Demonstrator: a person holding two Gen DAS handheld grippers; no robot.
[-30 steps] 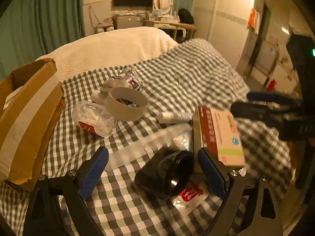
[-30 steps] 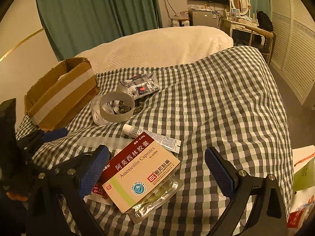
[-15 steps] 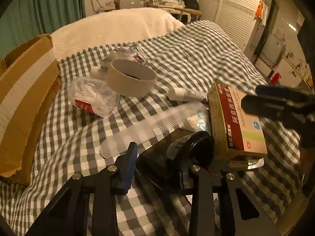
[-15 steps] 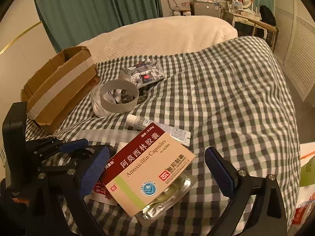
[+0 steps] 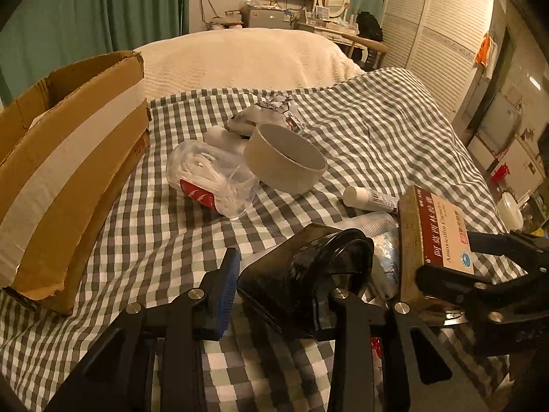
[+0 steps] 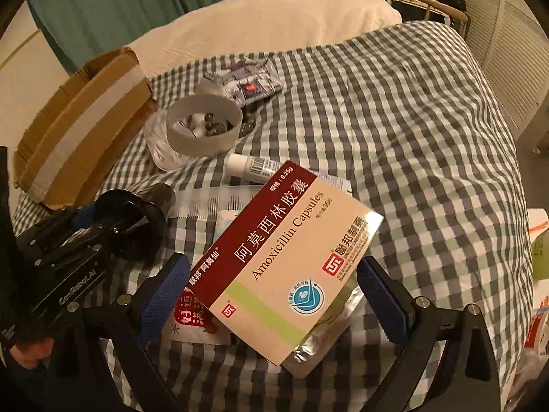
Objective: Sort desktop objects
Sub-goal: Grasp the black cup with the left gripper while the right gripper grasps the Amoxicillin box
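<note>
The left gripper (image 5: 274, 295) has its jaws closed on a glossy black case (image 5: 302, 274), seemingly firmly. The right gripper (image 6: 274, 295) is open, straddling the medicine box (image 6: 284, 261) just right of that case, probably to lift it. The cardboard box (image 5: 65, 171) waits well left of the case.

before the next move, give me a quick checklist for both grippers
1. Left gripper shut on the glossy black case: ok.
2. Right gripper open around the red and beige amoxicillin capsule box, pads not yet pressing: ok.
3. Silver blister pack under the box could get caught: cannot tell.
4. Brown cardboard box open: ok.
5. Grippers clear of each other: cannot tell.
</note>
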